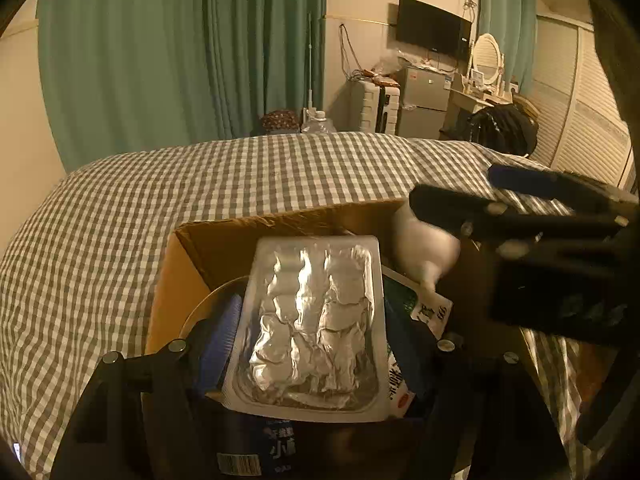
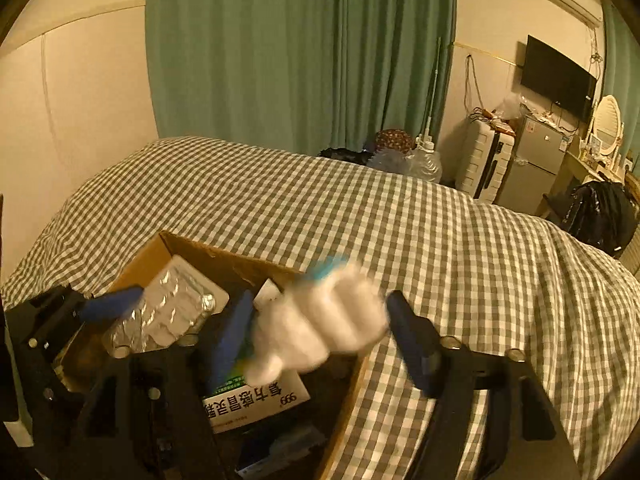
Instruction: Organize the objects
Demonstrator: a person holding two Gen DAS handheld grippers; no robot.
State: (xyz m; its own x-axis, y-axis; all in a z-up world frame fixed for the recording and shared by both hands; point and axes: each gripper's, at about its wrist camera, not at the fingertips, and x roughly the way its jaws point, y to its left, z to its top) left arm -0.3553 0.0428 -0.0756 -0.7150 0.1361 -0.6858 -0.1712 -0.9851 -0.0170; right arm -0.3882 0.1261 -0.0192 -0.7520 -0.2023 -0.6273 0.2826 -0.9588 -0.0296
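Above a box [image 1: 188, 248] on the bed [image 1: 120, 208], the left hand-held gripper [image 1: 316, 344] clamps a blister pack [image 1: 316, 320] while the right hand-held gripper [image 2: 320, 332], jaws spread, brackets a blurred white bottle [image 2: 320, 328].

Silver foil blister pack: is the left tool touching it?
Touching. In the left wrist view the silver foil blister pack sits clamped between the left tool's blue fingers above the cardboard box.

Cardboard box [image 1: 188, 276] set on bed [image 1: 120, 240] near its front edge; blister pack [image 1: 312, 328] held over box, medicine carton [image 2: 256, 404] lying inside beneath; white bottle [image 2: 320, 336] above box's right side, suitcase [image 2: 484, 168] behind bed
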